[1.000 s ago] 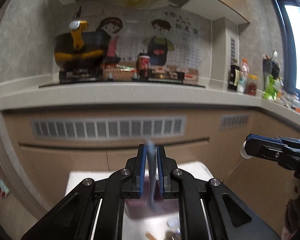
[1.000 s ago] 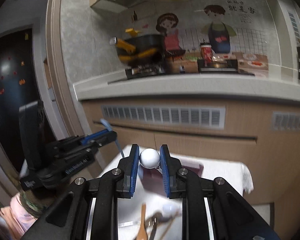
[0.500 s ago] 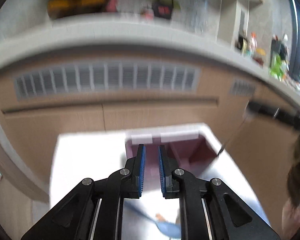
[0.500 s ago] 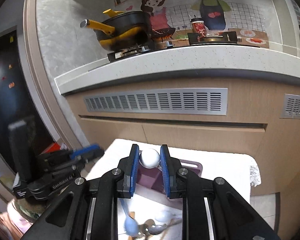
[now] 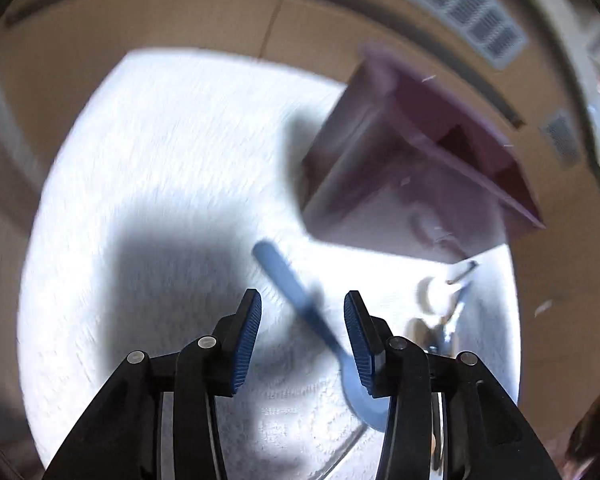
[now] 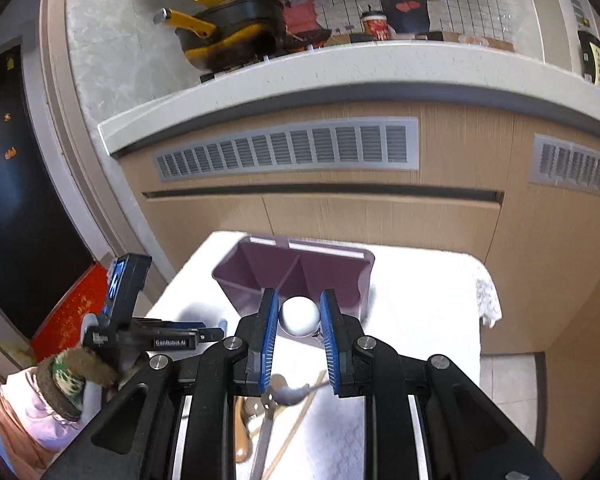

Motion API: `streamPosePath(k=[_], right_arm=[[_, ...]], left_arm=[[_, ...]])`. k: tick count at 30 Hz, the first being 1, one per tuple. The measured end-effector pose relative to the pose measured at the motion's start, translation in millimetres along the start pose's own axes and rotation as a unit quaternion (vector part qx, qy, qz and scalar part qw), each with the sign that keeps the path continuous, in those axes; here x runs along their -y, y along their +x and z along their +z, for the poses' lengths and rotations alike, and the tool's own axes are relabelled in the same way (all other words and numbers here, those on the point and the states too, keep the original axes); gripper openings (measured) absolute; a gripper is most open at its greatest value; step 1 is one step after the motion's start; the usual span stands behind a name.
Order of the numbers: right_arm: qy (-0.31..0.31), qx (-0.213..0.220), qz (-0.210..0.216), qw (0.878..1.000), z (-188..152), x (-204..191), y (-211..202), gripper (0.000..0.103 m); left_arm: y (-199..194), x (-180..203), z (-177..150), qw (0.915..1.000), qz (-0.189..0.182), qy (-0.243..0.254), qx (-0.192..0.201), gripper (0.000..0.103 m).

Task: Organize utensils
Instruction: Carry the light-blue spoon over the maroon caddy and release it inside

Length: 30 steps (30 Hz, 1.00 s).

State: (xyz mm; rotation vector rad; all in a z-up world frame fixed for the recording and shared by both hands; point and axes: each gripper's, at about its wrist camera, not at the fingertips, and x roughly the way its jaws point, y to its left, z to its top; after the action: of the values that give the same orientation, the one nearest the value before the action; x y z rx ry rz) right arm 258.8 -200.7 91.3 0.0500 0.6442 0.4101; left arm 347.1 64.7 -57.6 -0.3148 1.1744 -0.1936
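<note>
A purple two-compartment utensil holder (image 6: 296, 270) stands at the far side of a white-clothed table (image 6: 420, 292); it also shows blurred in the left wrist view (image 5: 412, 152). My left gripper (image 5: 302, 336) is open, low over the cloth, with a blue spoon (image 5: 300, 300) lying between and under its jaws. My right gripper (image 6: 299, 316) is shut on a white ball-ended utensil (image 6: 299, 315), held just in front of the holder. The left gripper shows at the left of the right wrist view (image 6: 156, 334).
Several loose utensils lie on the cloth near me: a wooden spoon (image 6: 242, 436), chopsticks (image 6: 296, 424), metal pieces (image 5: 444, 320). Kitchen cabinets with vents (image 6: 288, 152) stand behind the table, under a counter with a black-and-yellow pan (image 6: 228, 40).
My left gripper let go of the blue spoon, opened wide and dropped toward the cloth, where the spoon now lies. My right gripper tilted down toward the holder, still holding the white utensil.
</note>
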Motion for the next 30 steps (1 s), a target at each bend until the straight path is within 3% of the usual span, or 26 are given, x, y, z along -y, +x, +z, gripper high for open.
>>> streamPosePath(k=[2, 6, 9, 12, 19, 22, 26, 28, 30], right_arm=[[0.007, -0.004, 0.000, 1.000, -5, 3, 5, 0.020], [0.016, -0.002, -0.002, 1.000, -15, 4, 10, 0.020], [0.023, 0.003, 0.001, 1.000, -21, 4, 11, 0.020], [0.039, 0.005, 0.017, 0.999, -27, 8, 11, 0.020], [0.058, -0.011, 0.044, 0.997, -38, 10, 10, 0.020], [0.057, -0.014, 0.049, 0.997, -42, 5, 10, 0.020], [0.057, -0.015, 0.056, 0.997, -43, 0, 6, 0.020], [0.059, -0.009, 0.064, 0.996, -38, -2, 0, 0.020], [0.054, 0.012, 0.076, 0.996, -24, -6, -13, 0.020]], left_arm=[[10, 0, 4, 0.9998, 0.006, -0.016, -0.013, 0.044], [14, 14, 10, 0.9995, 0.032, -0.008, 0.001, 0.043], [22, 32, 1, 0.9966, 0.073, 0.034, 0.017, 0.022], [14, 43, -19, 0.9921, 0.084, 0.073, 0.058, 0.018], [-38, 42, -79, 0.9824, 0.048, 0.098, 0.151, 0.012], [-62, 45, -91, 0.9746, 0.044, 0.107, 0.192, 0.012], [-98, 55, -82, 0.9678, 0.010, 0.107, 0.228, 0.012], [-124, 64, -76, 0.9585, -0.011, 0.114, 0.261, 0.012], [-158, 77, -65, 0.9439, -0.032, 0.128, 0.302, 0.012]])
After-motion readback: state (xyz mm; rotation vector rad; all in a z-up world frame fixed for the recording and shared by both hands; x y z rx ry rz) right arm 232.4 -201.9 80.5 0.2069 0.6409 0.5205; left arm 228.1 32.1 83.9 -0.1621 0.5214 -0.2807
